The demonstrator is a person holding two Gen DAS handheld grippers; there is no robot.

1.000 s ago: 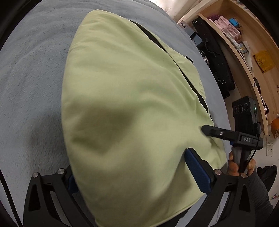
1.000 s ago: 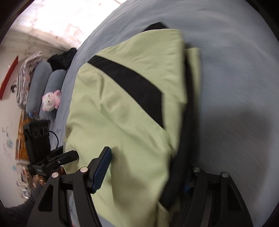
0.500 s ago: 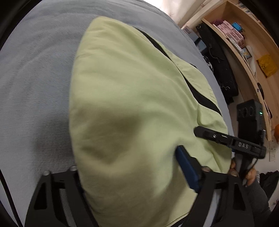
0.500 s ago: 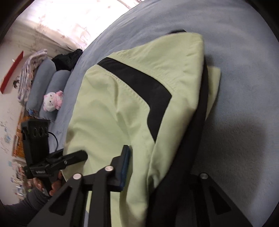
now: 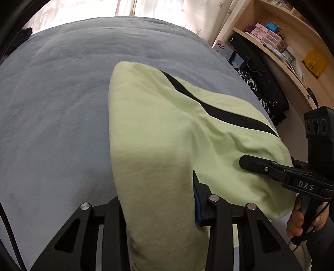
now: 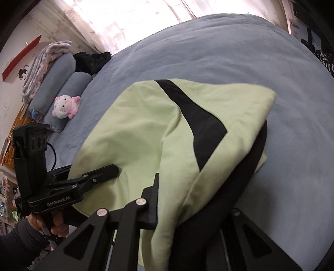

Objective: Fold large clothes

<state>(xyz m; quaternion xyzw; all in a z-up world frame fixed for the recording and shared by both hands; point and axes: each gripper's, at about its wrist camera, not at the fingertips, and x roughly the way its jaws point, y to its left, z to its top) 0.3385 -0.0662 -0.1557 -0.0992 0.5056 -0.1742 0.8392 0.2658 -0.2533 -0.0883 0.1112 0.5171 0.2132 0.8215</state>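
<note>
A pale green garment with black stripes (image 5: 167,129) lies folded on the grey-blue bed (image 5: 52,104). My left gripper (image 5: 158,206) is shut on its near edge, the cloth bunched between the jaws. My right gripper (image 6: 187,210) is shut on the green and black layers of the same garment (image 6: 146,129) at its near right corner. Each gripper shows in the other's view: the right one (image 5: 271,168) at the right of the left wrist view, the left one (image 6: 87,179) at the left of the right wrist view.
Grey pillows (image 6: 62,98) with a pink plush toy (image 6: 64,106) and a folded blanket (image 6: 48,56) lie at the bed's head. A wooden shelf unit (image 5: 292,52) and dark bags (image 5: 261,83) stand beside the bed. Curtains (image 6: 125,18) hang behind.
Both grippers have closed on the garment's near edge and pulled back and up, so the garment sits farther from the cameras and more of the bed shows.
</note>
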